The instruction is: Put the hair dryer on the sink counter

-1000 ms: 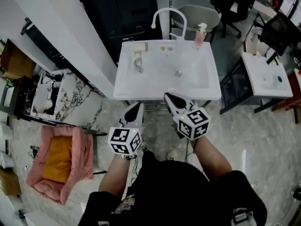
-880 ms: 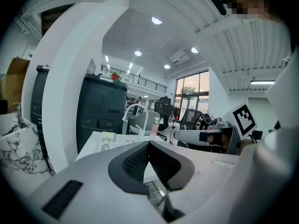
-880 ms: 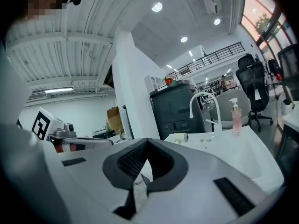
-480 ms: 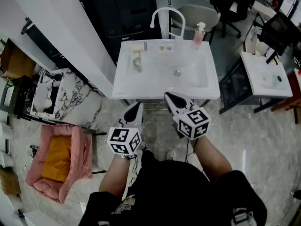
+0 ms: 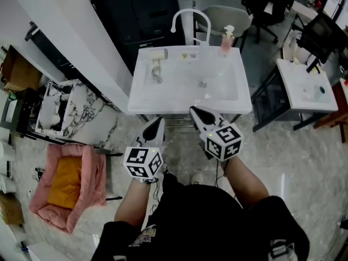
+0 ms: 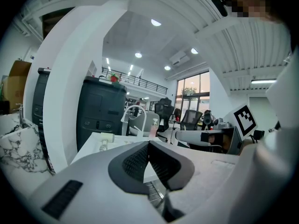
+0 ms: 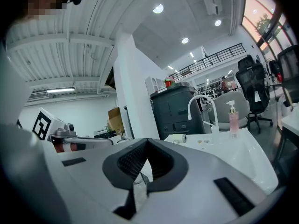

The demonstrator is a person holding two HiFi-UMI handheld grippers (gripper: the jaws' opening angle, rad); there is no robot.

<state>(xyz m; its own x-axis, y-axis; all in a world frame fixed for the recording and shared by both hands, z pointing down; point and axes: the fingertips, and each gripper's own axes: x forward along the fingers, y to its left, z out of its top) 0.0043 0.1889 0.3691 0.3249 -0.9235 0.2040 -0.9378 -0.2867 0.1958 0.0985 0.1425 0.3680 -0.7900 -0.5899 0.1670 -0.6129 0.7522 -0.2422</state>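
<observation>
A cream hair dryer [image 5: 157, 58] lies on the left counter part of the white sink [image 5: 141, 99], handle toward me; it also shows small in the left gripper view as the hair dryer [image 6: 106, 139] and in the right gripper view as the hair dryer [image 7: 176, 138]. My left gripper [image 5: 156, 126] hovers just short of the sink's front edge, shut and empty. My right gripper [image 5: 197, 115] hangs beside it at the sink's front rim, also shut with nothing in it. Both sets of jaws meet at their tips in the gripper views [image 6: 148, 146] [image 7: 146, 143].
A white arched faucet [image 5: 190, 18] and a pink soap bottle [image 5: 226, 41] stand at the sink's back. A black cabinet [image 5: 141, 15] is behind, a white pillar [image 5: 70, 31] at left, a pink pet bed [image 5: 68, 186] on the floor, a second white sink [image 5: 304, 86] at right.
The view has shifted slightly, so the sink sits a little lower-left in the picture. Both grippers stay shut and in about the same place.
</observation>
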